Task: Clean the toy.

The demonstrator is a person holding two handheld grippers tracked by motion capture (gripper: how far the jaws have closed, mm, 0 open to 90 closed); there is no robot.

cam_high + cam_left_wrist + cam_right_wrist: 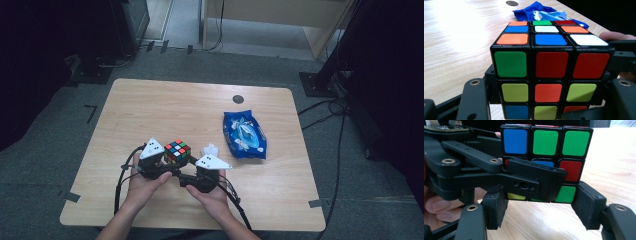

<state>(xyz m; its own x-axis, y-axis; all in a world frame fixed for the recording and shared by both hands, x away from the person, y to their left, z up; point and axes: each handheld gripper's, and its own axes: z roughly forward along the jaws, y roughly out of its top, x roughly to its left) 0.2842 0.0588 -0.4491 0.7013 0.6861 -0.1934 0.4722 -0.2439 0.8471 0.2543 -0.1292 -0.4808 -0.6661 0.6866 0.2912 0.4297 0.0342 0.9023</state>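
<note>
A scrambled Rubik's cube [177,151] is held just above the front middle of the wooden table [165,107], between my two grippers. My left gripper [168,159] comes from the left and is shut on it; in the left gripper view the cube [549,67] sits between the jaws, with a green and two red squares in its top row. My right gripper [188,162] comes from the right. In the right gripper view its pads [586,205] stand against both sides of the cube's [546,142] bottom layer. A left gripper finger [534,180] crosses that face.
A blue wipes pack [244,134] lies to the right of the cube, with a white crumpled tissue [210,149] between them. A round grommet hole [238,99] sits near the far edge. Both hands rest near the table's front edge.
</note>
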